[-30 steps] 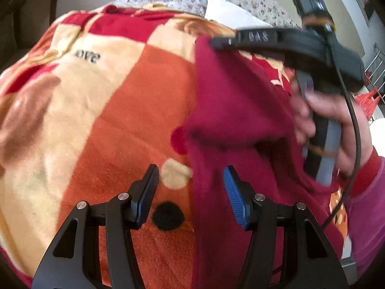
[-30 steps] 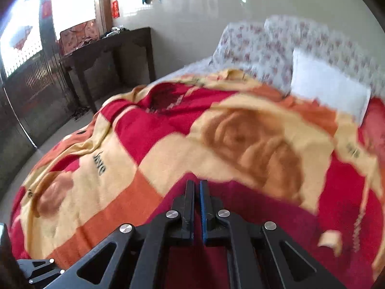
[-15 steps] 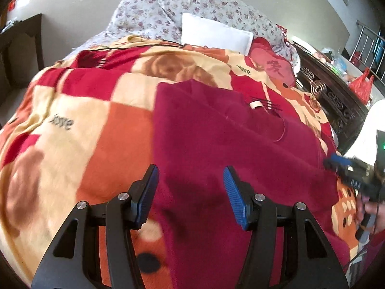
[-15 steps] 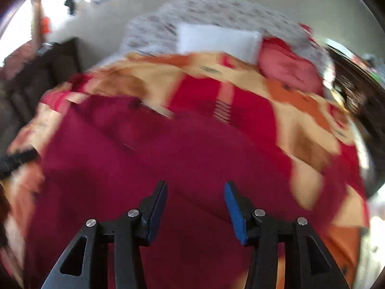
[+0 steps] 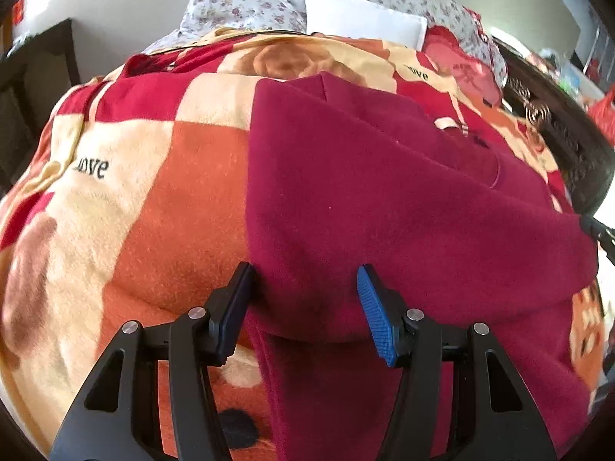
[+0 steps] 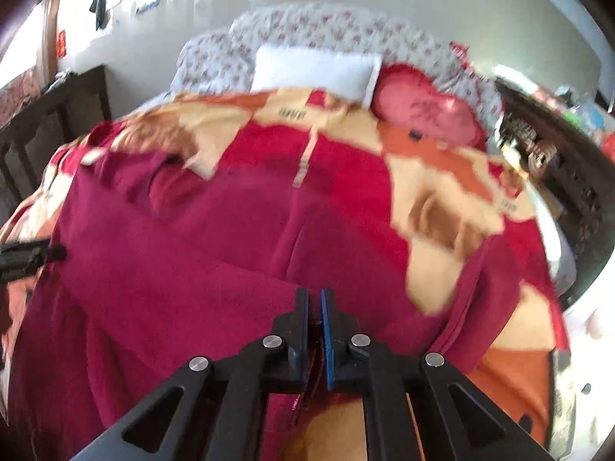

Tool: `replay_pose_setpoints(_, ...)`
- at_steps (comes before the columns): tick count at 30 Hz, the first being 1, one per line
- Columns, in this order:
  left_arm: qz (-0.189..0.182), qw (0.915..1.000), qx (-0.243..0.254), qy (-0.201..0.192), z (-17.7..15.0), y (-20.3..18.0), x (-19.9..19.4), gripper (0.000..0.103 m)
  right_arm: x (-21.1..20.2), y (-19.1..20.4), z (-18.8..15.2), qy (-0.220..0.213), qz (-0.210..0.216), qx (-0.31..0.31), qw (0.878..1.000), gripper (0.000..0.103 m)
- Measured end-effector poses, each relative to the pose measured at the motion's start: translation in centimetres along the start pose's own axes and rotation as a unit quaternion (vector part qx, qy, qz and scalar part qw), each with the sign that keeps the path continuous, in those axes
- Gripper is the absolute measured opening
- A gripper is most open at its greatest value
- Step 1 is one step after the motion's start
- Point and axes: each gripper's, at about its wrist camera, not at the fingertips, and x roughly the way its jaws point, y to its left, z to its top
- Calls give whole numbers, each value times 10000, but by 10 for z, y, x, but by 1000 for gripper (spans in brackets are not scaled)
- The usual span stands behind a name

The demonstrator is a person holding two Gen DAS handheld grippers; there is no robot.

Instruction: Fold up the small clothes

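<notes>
A: Right gripper (image 6: 314, 309): jaws pressed together, having just been closing. A thin fold of the dark red garment (image 6: 161, 288) is pinched between the pads at its near hem.

B: Left gripper (image 5: 305, 299): jaws spread about halfway. The garment's left near corner is seen between the fingers; the black finger (image 5: 234, 307) is touching the cloth edge, the blue pad (image 5: 374, 315) appears just clear of it. No grip is noted.

A: Containers: none recorded.

B: Garment location: spread flat on the checked blanket (image 5: 127, 207) covering the bed, its left edge running straight away from the left gripper. Open blanket is noted to the left of that edge.

A: Beyond the garment, more blanket, then a white pillow (image 6: 315, 71) and a red cushion (image 6: 426, 115) at the head. Dark carved furniture (image 6: 569, 176) borders the right side.
</notes>
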Motion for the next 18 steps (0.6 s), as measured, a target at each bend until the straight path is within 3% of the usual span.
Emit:
replay_pose_setpoints(2, 76, 10000, 44, -12, -3, -5, 1, 56, 9, -5, 5, -25, -3, 107, 9999, 5)
replay_pose_setpoints(4, 291, 9991, 296, -45, -5, -14, 3, 56, 33, -9, 1, 322, -147, 160, 9992, 6)
replay_pose_setpoints(6, 403, 9980, 494, -52, -5, -20, 2, 56, 43, -14, -3, 607, -173, 269, 9976, 12)
replay_pose_setpoints(9, 168, 9989, 403, -141, -3, -20, -9, 56, 14, -22, -6, 207, -210, 458, 9985, 27)
replay_pose_setpoints(11, 21, 9993, 288, -218, -2, -20, -15, 56, -1, -23, -9, 62, -49, 603, 9981, 29)
replay_pose_setpoints(14, -156, 9992, 160, -322, 1, -26, -22, 56, 0, -13, -18, 261, 414, 671, 9965, 29)
replay_pose_setpoints(18, -316, 9992, 178, -150, 0, -42, -19, 56, 28, -8, -36, 636, 322, 800, 9942, 30)
